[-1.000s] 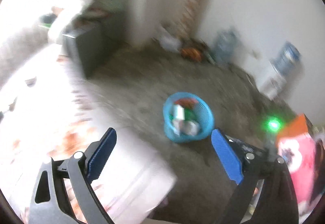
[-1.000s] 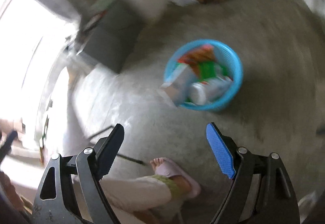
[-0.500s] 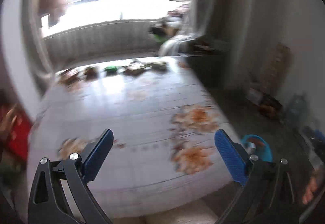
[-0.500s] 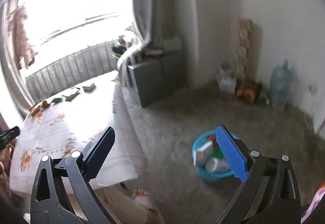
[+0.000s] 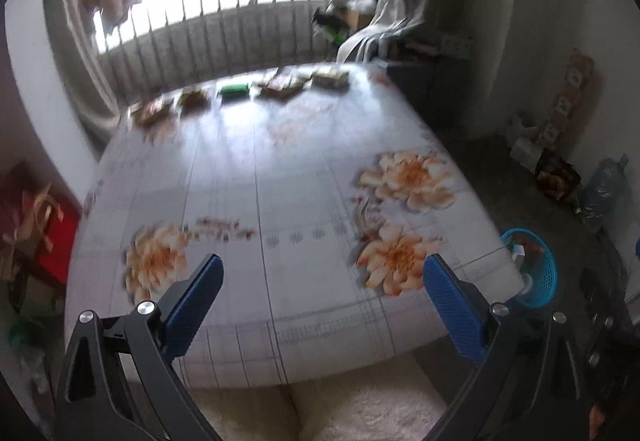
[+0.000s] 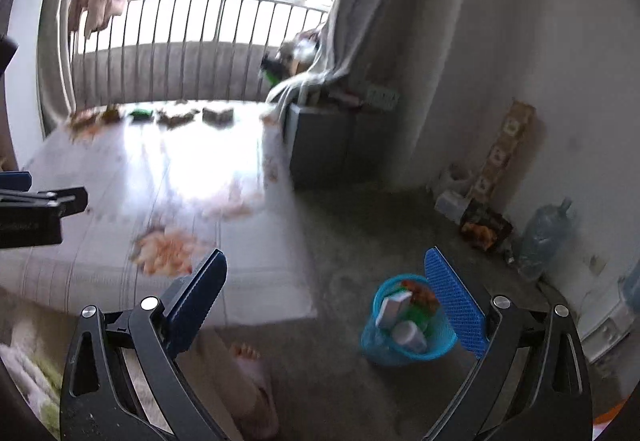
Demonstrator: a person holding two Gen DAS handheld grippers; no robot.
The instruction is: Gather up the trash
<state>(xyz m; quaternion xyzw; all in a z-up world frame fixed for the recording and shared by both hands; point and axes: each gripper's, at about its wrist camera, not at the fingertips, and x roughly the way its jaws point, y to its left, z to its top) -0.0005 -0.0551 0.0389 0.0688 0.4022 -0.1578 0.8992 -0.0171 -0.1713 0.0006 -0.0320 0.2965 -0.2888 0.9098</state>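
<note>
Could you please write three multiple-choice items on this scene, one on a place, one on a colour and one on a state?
1. Where does the row of trash packets lie?
A. along the table's far edge, by the railing
B. on the floor by the wall
C. at the table's near edge

2. What colour is the basket on the floor?
A. red
B. blue
C. white

3. How do the jaws of the right gripper stand?
A. shut on a packet
B. shut on nothing
C. wide open, nothing between them

Answers:
1 A, the packets sit in a line at the far end of the floral table.
2 B, its mesh wall is bright blue.
3 C, only floor shows between the blue pads.
</note>
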